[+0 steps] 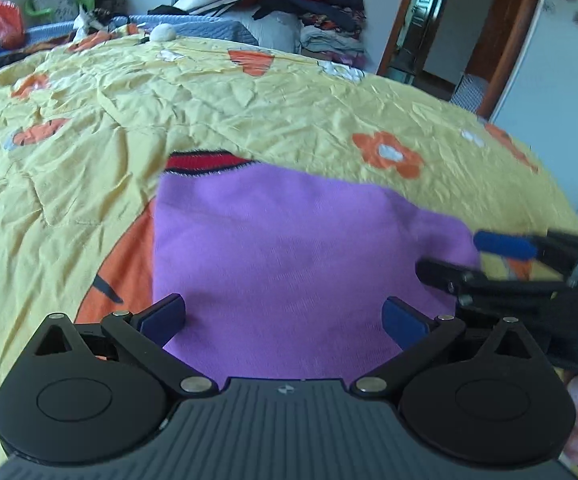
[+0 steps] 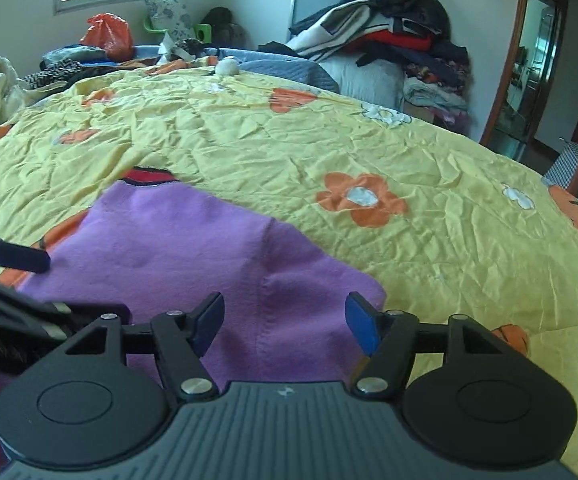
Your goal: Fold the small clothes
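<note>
Both tools are hovering low over the purple top [image 1: 289, 248], which is lying flat on the bed's yellow quilt [image 1: 89, 128]. The left tool [image 1: 283, 320] is gaping wide, nothing between its fingers; the right tool [image 2: 285, 320] is likewise spread apart — seemingly just above the cloth's near edge. The top's red collar [image 1: 205, 160] is pointing away. Farther back, a clothes pile [image 2: 389, 40] is sitting by the wall.

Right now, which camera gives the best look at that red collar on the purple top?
The left wrist view: the red collar on the purple top lies near mid-frame, its dark edging visible. The right wrist view shows it smaller and off to the left.
</note>
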Demonstrator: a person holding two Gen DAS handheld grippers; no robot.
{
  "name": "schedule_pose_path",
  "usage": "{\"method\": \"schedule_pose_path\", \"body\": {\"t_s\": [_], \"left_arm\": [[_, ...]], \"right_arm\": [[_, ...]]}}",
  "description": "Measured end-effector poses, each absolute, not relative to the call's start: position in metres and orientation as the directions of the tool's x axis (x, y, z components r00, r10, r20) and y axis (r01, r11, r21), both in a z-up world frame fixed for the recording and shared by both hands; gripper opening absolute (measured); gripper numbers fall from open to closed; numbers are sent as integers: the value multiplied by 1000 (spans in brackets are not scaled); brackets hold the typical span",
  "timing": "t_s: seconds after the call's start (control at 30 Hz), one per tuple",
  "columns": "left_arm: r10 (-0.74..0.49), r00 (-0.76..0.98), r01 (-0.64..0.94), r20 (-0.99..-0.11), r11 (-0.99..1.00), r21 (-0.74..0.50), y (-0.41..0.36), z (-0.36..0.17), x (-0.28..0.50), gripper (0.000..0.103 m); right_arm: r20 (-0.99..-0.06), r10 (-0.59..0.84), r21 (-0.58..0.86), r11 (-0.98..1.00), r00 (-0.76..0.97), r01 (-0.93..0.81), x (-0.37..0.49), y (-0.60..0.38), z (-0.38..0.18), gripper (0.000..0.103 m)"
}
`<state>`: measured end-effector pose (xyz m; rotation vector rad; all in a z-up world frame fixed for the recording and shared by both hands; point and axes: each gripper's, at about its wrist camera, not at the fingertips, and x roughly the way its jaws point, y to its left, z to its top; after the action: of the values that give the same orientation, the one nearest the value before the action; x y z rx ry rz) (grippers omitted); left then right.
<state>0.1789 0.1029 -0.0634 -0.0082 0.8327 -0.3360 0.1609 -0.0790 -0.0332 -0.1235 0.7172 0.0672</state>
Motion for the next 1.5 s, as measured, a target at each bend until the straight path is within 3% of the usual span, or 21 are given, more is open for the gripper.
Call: {"method": "schedule_pose_path", "body": {"t_s": [0.17,0.2,0.23,0.3,0.37,0.53,0.57,0.6,0.7,0.77,0.87,1.03,1.07,1.1,1.13,1.17,1.23,1.3,1.5], "left_arm": [[-274,631,292,-726,951,-105,101,-72,174,103],[-267,630,298,-729,950,-90,101,-75,174,103],[-252,638,308,-728,950,-58,99,-78,172,103],[-242,653,323,-718,946,-26,100,-81,169,103],[-224,647,300,-728,954,-27,104,-77,165,103],[-288,641,303,-711,947,-111,121,-60,120,103],[-302,637,316,-709,941,-117,122,-60,107,103],[-319,632,326,-707,936,-132,125,-61,95,103],[-316,623,346,-715,932,-110,126,-73,62,103],[-296,609,349,-736,933,-87,126,-86,48,103],[-292,609,334,-737,938,-96,133,-95,37,103],[-323,596,310,-735,937,-161,144,-87,23,103],[-324,601,303,-730,938,-168,146,-86,21,103],[-326,605,299,-726,939,-172,146,-86,19,103],[-328,607,300,-724,938,-174,145,-87,19,103],[-326,609,299,-723,939,-171,144,-88,18,103],[-314,612,305,-726,941,-149,138,-90,18,103],[-312,610,307,-728,940,-146,136,-91,17,103],[-343,638,317,-689,933,-171,142,-75,14,103]], "right_arm": [[-667,28,-78,991,744,-107,157,-81,-39,68],[-676,37,-75,990,736,-119,157,-82,-46,72],[-685,40,-78,989,727,-127,159,-84,-54,86],[-679,33,-58,993,733,-99,160,-96,-61,100],[-694,65,9,997,717,-81,157,-107,-57,100],[-627,108,-24,987,772,-158,100,-101,-33,99],[-616,138,-23,981,775,-192,86,-98,-31,97],[-606,157,-32,975,780,-221,72,-94,-32,87],[-620,172,-91,953,766,-288,43,-82,-46,48],[-635,129,-165,940,762,-297,37,-84,-61,47],[-647,189,-31,961,739,-273,41,-114,-61,47],[-587,212,12,967,781,-253,23,-123,-35,47],[-566,200,3,971,800,-240,22,-124,-32,45],[-542,185,-6,975,820,-223,24,-124,-29,32],[-524,200,5,973,828,-232,28,-123,-28,26],[-515,246,31,963,821,-269,34,-122,-28,25],[-567,207,-54,957,797,-286,53,-109,-39,16],[-596,121,-179,944,794,-278,71,-103,-56,16],[-575,133,-142,956,807,-258,77,-106,-40,16]]}}
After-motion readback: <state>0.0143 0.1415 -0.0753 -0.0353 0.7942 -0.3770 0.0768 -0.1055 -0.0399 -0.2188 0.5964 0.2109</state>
